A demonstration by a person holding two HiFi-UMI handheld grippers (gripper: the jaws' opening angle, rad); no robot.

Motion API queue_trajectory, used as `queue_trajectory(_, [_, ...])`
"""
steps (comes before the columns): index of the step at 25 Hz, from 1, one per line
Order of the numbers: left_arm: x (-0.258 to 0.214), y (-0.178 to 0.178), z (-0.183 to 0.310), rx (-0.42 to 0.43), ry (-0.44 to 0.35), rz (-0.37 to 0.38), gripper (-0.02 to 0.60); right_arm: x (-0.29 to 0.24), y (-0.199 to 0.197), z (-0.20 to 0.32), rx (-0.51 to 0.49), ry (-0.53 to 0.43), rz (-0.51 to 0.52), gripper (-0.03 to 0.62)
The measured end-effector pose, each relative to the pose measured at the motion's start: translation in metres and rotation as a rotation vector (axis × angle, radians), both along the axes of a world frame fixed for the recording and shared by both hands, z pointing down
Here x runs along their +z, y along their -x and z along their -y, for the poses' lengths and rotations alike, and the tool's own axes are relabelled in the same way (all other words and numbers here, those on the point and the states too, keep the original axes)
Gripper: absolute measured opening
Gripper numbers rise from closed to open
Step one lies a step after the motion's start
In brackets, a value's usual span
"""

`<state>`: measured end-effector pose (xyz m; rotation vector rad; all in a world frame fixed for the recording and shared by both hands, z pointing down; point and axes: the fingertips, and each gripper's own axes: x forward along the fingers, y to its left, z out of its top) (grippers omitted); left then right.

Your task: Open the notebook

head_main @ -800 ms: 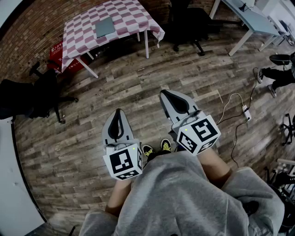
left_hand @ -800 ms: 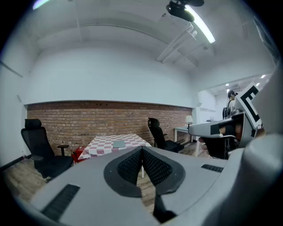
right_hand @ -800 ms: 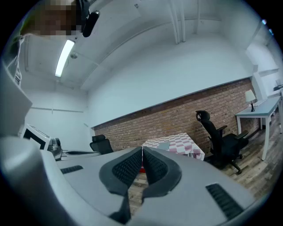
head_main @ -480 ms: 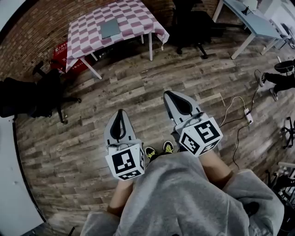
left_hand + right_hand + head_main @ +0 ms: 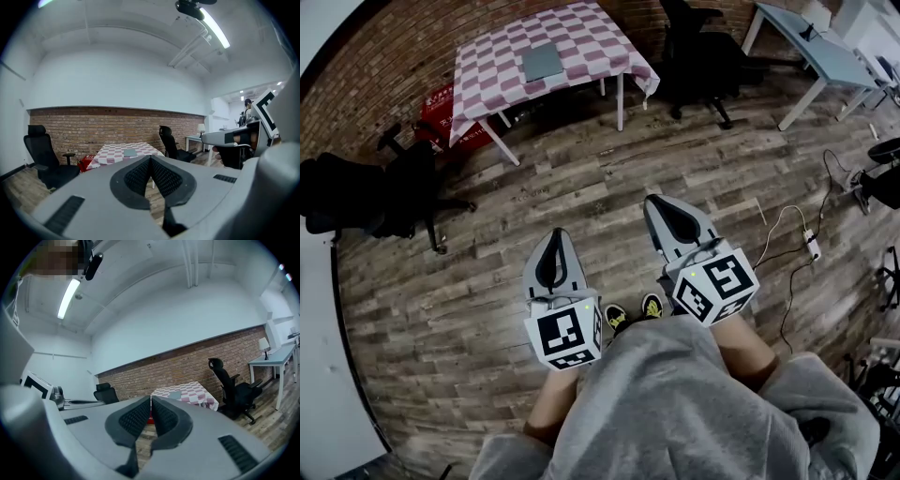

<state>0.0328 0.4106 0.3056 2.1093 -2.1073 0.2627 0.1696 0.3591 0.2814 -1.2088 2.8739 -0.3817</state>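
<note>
A closed grey notebook [image 5: 543, 62] lies flat on a table with a pink-and-white checked cloth [image 5: 581, 33] at the far side of the room; it also shows as a small grey slab [image 5: 130, 153] in the left gripper view and as a grey slab [image 5: 175, 395] in the right gripper view. My left gripper [image 5: 552, 238] and right gripper [image 5: 658, 203] are held side by side in front of my body, over the wooden floor, far short of the table. Both have their jaws together with nothing between them.
Black office chairs stand left of the table [image 5: 380, 192] and behind its right end [image 5: 698, 47]. A red crate [image 5: 450, 117] sits under the table. A light desk [image 5: 825, 52] is at the far right. A power strip with cables [image 5: 811, 246] lies on the floor to my right.
The table, chairs and floor have slid a little rightwards and down in the head view. Both grippers keep their pose and stay shut.
</note>
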Motion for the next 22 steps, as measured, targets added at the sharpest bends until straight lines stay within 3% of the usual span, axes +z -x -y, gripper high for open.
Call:
queue_trajectory(9, [-0.001, 0.034, -0.016, -0.018, -0.023, 0.005, 0.011, -0.001, 0.023, -0.017, 0.004, -0.019, -0.009, 0.028])
queue_trajectory(22, [-0.008, 0.051, -0.022, -0.001, -0.045, 0.014, 0.011, -0.017, 0.043, -0.020, 0.007, -0.083, -0.017, 0.028])
